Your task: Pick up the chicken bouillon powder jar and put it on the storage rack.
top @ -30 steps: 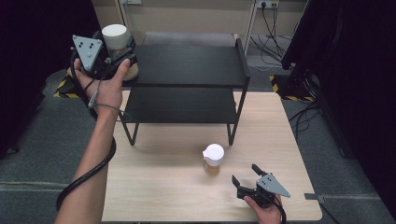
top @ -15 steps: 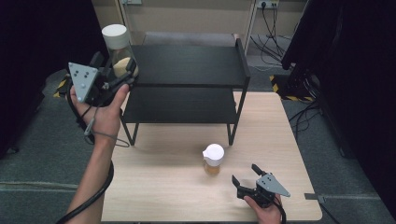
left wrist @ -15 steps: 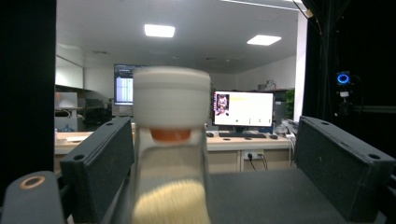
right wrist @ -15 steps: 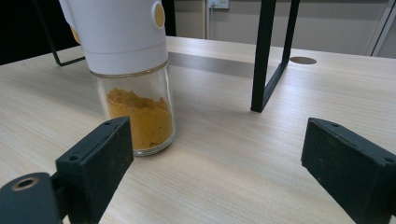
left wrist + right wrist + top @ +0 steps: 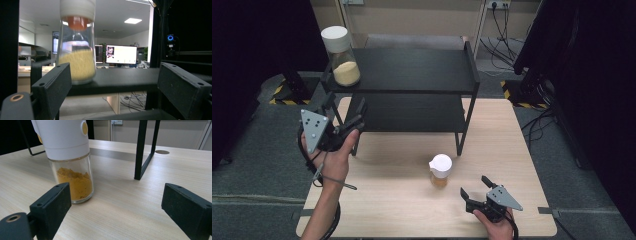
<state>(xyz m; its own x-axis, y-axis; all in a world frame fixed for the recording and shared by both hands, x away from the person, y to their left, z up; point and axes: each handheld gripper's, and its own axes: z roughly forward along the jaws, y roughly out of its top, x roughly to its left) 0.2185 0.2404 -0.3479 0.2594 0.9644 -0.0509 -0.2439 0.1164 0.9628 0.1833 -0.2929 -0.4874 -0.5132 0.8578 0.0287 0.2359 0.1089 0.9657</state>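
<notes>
Orange-powder spice jar (image 5: pixel 440 171) stood upright just left-forward of my right gripper (image 5: pixel 475 196), jaws apart, nearer than left gripper (image 5: pixel 346 118), also apart.

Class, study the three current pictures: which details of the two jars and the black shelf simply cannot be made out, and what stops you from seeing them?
- Tall glass jar of yellow grains, left gripper view: its white lid is cut off by the top edge, and the jar is blurred.
- Small glass jar of orange powder, right gripper view: the white cap's top is cut off by the frame.
- Black two-tier metal shelf, high view: the upper tier hides the back of the lower one.
</notes>
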